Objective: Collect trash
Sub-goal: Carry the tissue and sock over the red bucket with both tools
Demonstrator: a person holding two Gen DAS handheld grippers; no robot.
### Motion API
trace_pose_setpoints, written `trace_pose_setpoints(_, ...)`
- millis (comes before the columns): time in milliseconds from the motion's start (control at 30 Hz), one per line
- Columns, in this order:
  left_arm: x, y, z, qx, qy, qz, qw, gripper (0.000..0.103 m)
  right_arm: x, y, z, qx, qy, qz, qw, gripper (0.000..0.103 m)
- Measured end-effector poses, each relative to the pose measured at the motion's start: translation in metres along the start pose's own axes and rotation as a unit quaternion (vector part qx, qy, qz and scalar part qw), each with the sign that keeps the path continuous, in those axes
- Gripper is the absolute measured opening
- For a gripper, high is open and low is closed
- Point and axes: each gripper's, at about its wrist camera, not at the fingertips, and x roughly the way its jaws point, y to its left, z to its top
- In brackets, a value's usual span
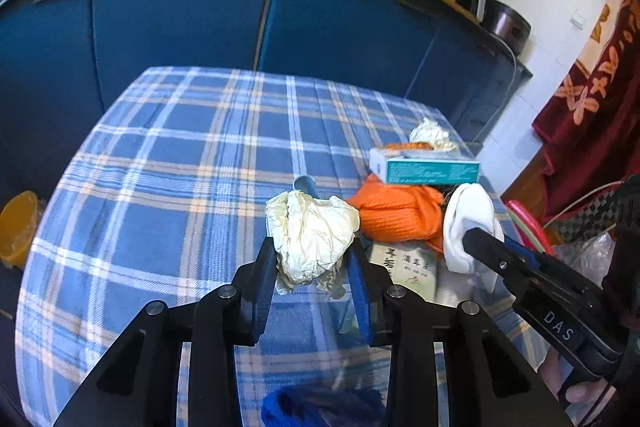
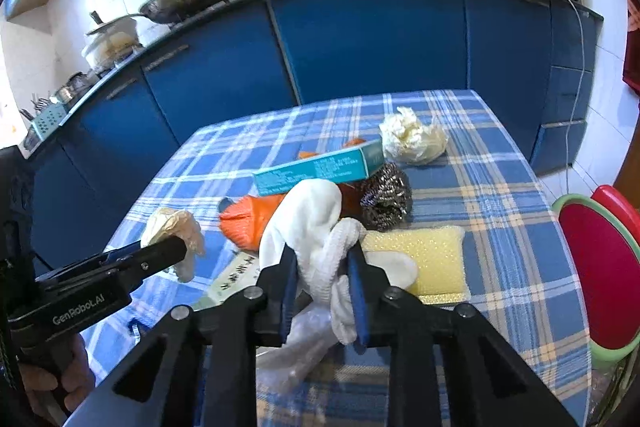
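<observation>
The left gripper [image 1: 312, 259] sits low in the middle of its wrist view, its two fingers pressed onto a crumpled cream paper wad [image 1: 310, 237] that bulges up between them. Just beyond the wad, a small blue tube end [image 1: 305, 183] shows on the plaid cloth [image 1: 180, 167].

The right gripper [image 2: 322, 275] is low in the centre of its own view, pinching a white sock [image 2: 310, 227]; the sock rises between the fingers and its loose end hangs below them. In the left wrist view that gripper enters from the lower right, the sock draped over its tip.

Right of the wad lies an orange cloth [image 1: 396, 213], with a teal box [image 1: 426, 169] resting on top. A printed card [image 1: 404, 267] lies under the orange cloth's near edge. In the right wrist view, a yellow sponge [image 2: 428, 255] lies just right of the sock, a steel scourer [image 2: 386, 197] beyond it, and a second paper wad [image 2: 412, 137] farther back, toward the upper right of the cloth. Clear plastic film [image 2: 296, 351] lies below the right fingers. A red stool [image 2: 600, 267] stands at the right edge.
</observation>
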Motion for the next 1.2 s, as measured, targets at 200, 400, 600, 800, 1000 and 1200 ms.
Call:
trace_pose_setpoints(200, -0.024, -0.016, -0.002, 0.003, -0.018, -0.003, 0.9998, 0.035, -0.028, 0.002, 0.003, -0.001, -0.031, 0.022, 0.999, 0.025)
trace_pose_setpoints(400, -0.04, -0.038, -0.003, 0.011, -0.032, -0.012, 0.9994, 0.035, -0.058, -0.008, 0.005, 0.006, -0.056, 0.026, 0.998, 0.025)
trace_pose_setpoints(600, -0.043, -0.067, -0.003, 0.025, -0.033, -0.03, 0.9987, 0.035, -0.08, -0.031, 0.003, 0.024, -0.069, 0.009, 0.997, 0.025)
trace_pose_setpoints(800, -0.04, -0.106, -0.003, 0.05, -0.031, -0.052, 0.9969, 0.035, -0.103, -0.062, -0.002, 0.041, -0.083, -0.023, 0.995, 0.025)
trace_pose_setpoints(1000, -0.03, -0.143, -0.003, 0.074, -0.019, -0.071, 0.9945, 0.035, -0.122, -0.095, -0.007, 0.062, -0.096, -0.052, 0.992, 0.025)
trace_pose_setpoints(1200, -0.013, -0.179, -0.004, 0.099, 0.0, -0.09, 0.991, 0.035, -0.134, -0.128, -0.011, 0.084, -0.105, -0.08, 0.988, 0.025)
